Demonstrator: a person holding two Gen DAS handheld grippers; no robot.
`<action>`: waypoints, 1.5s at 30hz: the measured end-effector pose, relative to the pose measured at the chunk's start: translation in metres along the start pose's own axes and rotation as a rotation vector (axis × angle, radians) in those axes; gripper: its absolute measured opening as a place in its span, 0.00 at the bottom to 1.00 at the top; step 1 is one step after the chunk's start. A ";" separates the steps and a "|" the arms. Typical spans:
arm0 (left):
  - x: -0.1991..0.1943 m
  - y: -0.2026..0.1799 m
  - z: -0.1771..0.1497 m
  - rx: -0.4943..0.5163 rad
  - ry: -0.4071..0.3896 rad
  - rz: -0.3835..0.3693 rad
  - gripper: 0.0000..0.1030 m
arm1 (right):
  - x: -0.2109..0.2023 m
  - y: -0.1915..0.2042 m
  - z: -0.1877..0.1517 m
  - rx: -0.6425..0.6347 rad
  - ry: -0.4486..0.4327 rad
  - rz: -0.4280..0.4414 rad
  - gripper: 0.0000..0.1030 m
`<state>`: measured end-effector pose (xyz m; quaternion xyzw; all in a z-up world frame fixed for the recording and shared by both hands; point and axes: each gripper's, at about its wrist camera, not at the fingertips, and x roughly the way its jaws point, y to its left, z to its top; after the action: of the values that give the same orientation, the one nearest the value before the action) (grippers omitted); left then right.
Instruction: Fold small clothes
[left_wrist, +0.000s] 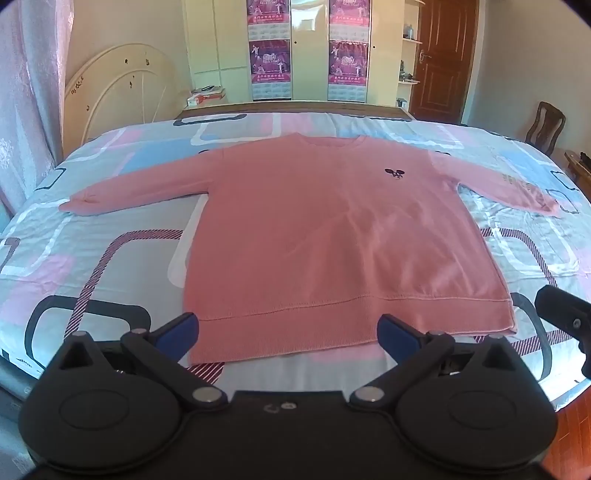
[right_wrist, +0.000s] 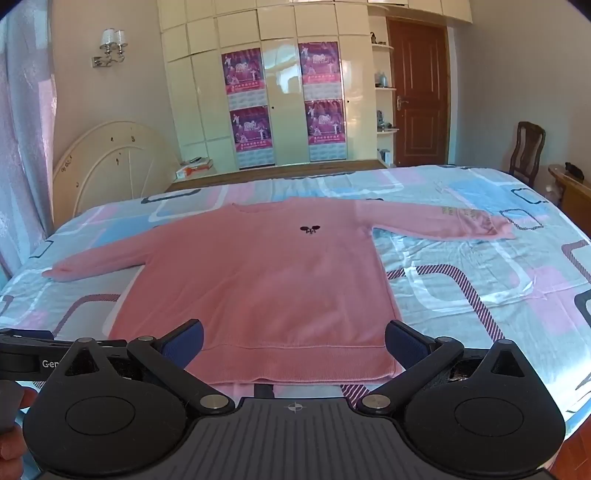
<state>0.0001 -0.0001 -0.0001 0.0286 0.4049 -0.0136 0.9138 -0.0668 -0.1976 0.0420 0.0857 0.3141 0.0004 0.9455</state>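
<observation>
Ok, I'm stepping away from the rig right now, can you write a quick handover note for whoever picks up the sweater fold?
Left gripper: open, empty, poised above the near hem of the pink sweater, not touching it.
Right gripper: open, empty, also above the near hem.
Sweater: flat on the patterned bedsheet, front up, small dark logo on the chest, collar at the far side. Left sleeve and right sleeve both spread out to the sides.
Done: sweater laid out; no fold shows yet.
Left: all of the folding. Probably bring the sleeves in over the body first, then fold hem towards collar.
</observation>
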 end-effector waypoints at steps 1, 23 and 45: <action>0.001 0.000 0.000 0.000 0.002 -0.001 1.00 | 0.001 0.000 0.000 -0.001 0.002 -0.002 1.00; 0.011 -0.001 0.003 -0.003 0.002 0.010 1.00 | 0.014 -0.005 0.003 0.008 0.007 -0.006 1.00; 0.021 -0.004 0.009 -0.043 0.070 -0.025 0.99 | 0.027 -0.016 0.009 0.009 0.011 -0.018 1.00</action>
<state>0.0211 -0.0048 -0.0099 0.0045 0.4373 -0.0153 0.8992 -0.0405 -0.2136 0.0299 0.0871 0.3203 -0.0091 0.9433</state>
